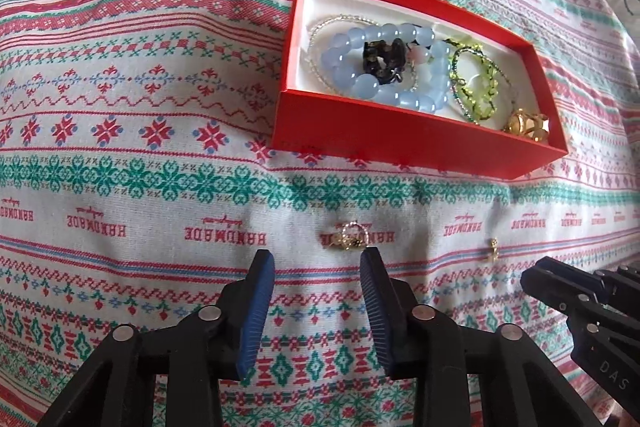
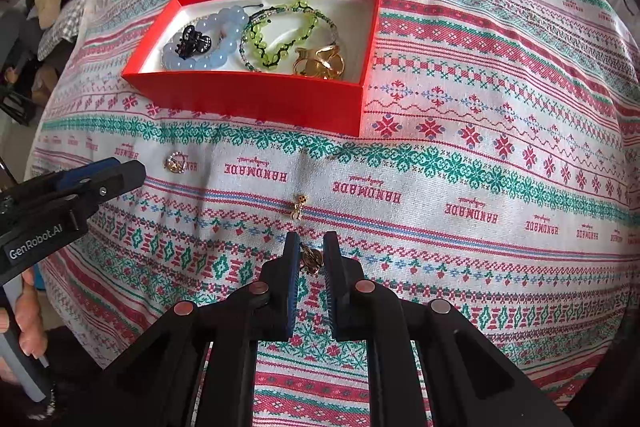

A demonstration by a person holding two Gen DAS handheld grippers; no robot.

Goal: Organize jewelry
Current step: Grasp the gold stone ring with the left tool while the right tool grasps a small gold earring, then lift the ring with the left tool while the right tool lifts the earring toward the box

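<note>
Left wrist: woven cloth [image 1: 140, 155], red/teal folk bands, "HANDMADE" printed repeatedly. Red box [image 1: 416, 143], white lined, holds blue bead bracelet [image 1: 348, 67], black hair claw [image 1: 384, 61], green bead bracelet [image 1: 476, 83], gold rings [image 1: 526, 125]. Left gripper [image 1: 318, 259] parted, empty, just short of gold ring [image 1: 347, 237].

Right wrist: "GenRobot.AI" on left gripper body. Right gripper [image 2: 311, 247] clamped on gold earring [image 2: 311, 259]; second earring [image 2: 299, 207] lies on cloth just ahead.

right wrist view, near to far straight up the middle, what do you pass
right claw shut on a small gold piece → small gold earring lying on the patterned cloth → near wall of the red box → green bead bracelet inside it
</note>
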